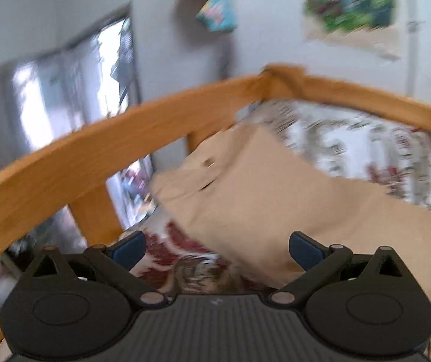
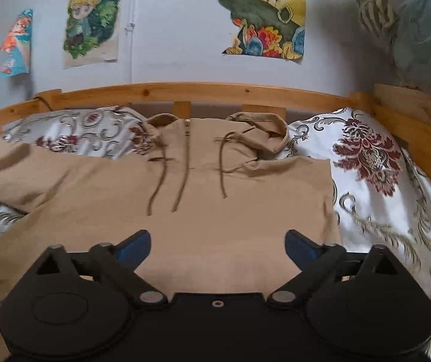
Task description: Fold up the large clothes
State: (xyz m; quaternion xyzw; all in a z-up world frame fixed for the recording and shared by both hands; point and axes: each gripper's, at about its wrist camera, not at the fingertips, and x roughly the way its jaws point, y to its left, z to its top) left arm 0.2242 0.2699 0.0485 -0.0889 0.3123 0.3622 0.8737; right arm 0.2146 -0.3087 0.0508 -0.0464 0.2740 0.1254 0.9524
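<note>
Right wrist view: the right gripper [image 2: 218, 246] stands wide, nothing between its blue pads [image 2: 134, 246], over the lower part of a tan hoodie [image 2: 215, 211]. The hoodie lies spread face up on a flowered bedspread [image 2: 372, 163], zip [image 2: 187, 147] and drawstrings toward the far rail, hood [image 2: 260, 132] bunched against the wooden bed frame [image 2: 191, 90]. One sleeve [image 2: 19, 175] lies folded at the left. Posters [image 2: 263, 15] hang on the wall beyond.

Left wrist view, blurred: the left gripper [image 1: 217, 249] is also wide and empty, just above the bedspread [image 1: 351, 147], with a sleeve [image 1: 245, 187] of the hoodie stretching ahead toward the frame [image 1: 95, 150] corner.
</note>
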